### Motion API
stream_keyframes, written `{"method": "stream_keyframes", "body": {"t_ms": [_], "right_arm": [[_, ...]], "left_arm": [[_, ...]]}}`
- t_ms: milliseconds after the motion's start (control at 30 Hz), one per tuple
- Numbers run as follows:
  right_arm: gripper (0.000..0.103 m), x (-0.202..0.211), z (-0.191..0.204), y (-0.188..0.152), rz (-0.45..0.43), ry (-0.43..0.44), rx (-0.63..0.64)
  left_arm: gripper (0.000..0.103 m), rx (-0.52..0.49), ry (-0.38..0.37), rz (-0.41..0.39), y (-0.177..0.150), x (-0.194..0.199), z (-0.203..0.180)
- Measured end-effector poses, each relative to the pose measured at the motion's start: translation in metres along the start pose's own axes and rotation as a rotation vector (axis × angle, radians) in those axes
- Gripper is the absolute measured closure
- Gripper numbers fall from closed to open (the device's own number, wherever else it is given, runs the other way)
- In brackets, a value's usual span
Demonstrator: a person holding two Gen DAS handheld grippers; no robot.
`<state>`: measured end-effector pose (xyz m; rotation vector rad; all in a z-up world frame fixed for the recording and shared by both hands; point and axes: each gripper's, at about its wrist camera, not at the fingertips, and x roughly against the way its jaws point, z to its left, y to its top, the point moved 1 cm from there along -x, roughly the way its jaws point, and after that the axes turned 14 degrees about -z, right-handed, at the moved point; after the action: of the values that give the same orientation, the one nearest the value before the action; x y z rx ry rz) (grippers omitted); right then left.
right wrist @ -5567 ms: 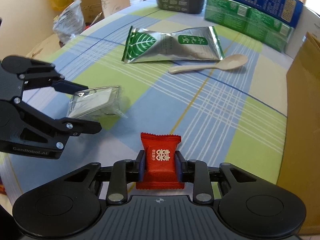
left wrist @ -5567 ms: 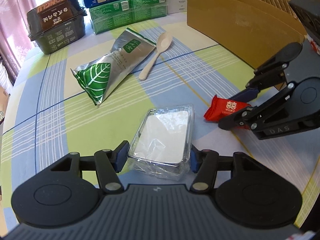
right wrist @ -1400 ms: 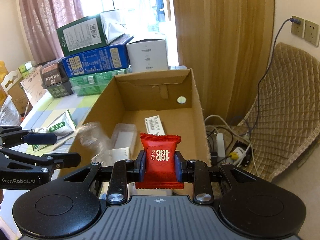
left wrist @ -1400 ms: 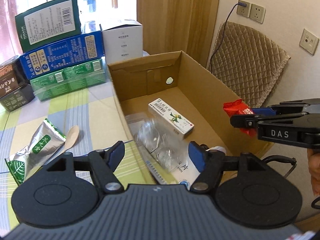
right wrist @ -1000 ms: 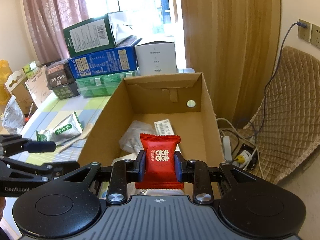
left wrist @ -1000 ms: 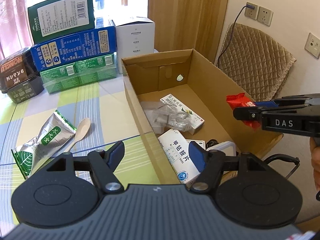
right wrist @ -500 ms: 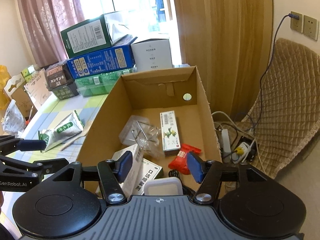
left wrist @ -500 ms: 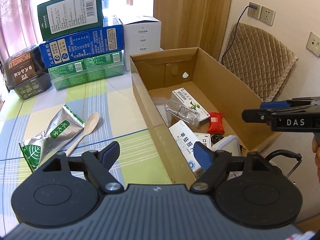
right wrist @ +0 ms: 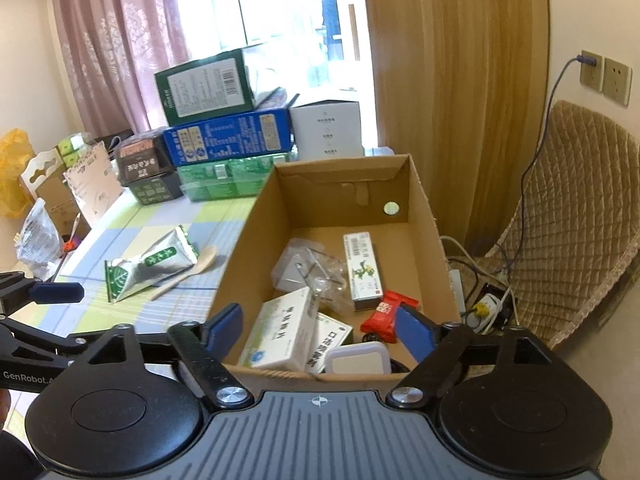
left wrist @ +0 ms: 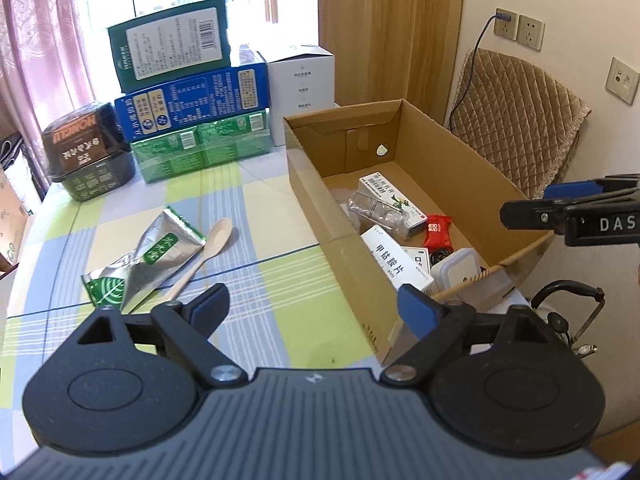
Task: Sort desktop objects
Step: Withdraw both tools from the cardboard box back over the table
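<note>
Checked tablecloth in green, blue and white, spread across the table surface. Open cardboard box at the table's right edge, far wall pierced by 1 round hole. Stack of 3 cartons at the far edge: dark green on top, blue in the middle, green wrapped pack at the bottom; white carton just to the right, dark noodle tubs to the left. Left gripper hovering over the tablecloth and the near corner of the box, jaws spread wide, just been opening, nothing between the blue pads. Right gripper over the near end of the box, jaws likewise spread wide, just been opening, nothing gripped; red packet visible beside its right pad but lying loose below on the box floor. Inside the box: white medicine cartons at the near end, white lidded container against the near wall, crumpled clear plastic package in the middle, long narrow medicine box beside it, red candy packet near the right wall. On the tablecloth, left of the box: silver-green foil pouch lying flat, pale plastic spoon touching its right edge, bowl toward the stacked cartons.
</note>
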<state>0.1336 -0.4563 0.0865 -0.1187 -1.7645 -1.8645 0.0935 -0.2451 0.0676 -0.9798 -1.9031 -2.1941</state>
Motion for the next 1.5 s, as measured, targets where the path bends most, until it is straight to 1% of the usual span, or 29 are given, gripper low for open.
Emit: {"method": "stream_keyframes", "body": {"t_ms": [133, 200, 233, 300, 567, 933, 1200, 1500], "right_arm": [[0.014, 0.009, 0.014, 0.000, -0.007, 0.013, 0.011], [0.008, 0.012, 0.020, 0.000, -0.008, 0.017, 0.014], [0.006, 0.014, 0.023, -0.001, -0.009, 0.020, 0.018], [0.002, 0.017, 0.031, -0.003, -0.008, 0.029, 0.030], [0.002, 0.021, 0.057, -0.009, 0.003, 0.062, 0.056], [0.002, 0.015, 0.104, -0.009, 0.007, 0.133, 0.102], [0.002, 0.002, 0.137, -0.012, 0.025, 0.173, 0.158], [0.002, -0.017, 0.161, -0.019, 0.047, 0.209, 0.216]], "left_arm": [[0.009, 0.003, 0.014, -0.004, -0.006, 0.016, 0.007], [0.007, 0.003, 0.023, -0.006, -0.009, 0.023, 0.011], [0.006, 0.003, 0.027, -0.007, -0.011, 0.027, 0.013], [0.001, 0.002, 0.036, -0.010, -0.017, 0.036, 0.017], [0.002, 0.020, 0.105, 0.020, -0.048, 0.062, 0.055], [0.001, 0.014, 0.196, 0.048, -0.070, 0.089, 0.114], [0.002, 0.010, 0.214, 0.056, -0.074, 0.094, 0.139], [0.001, -0.006, 0.198, 0.074, -0.080, 0.084, 0.154]]}}
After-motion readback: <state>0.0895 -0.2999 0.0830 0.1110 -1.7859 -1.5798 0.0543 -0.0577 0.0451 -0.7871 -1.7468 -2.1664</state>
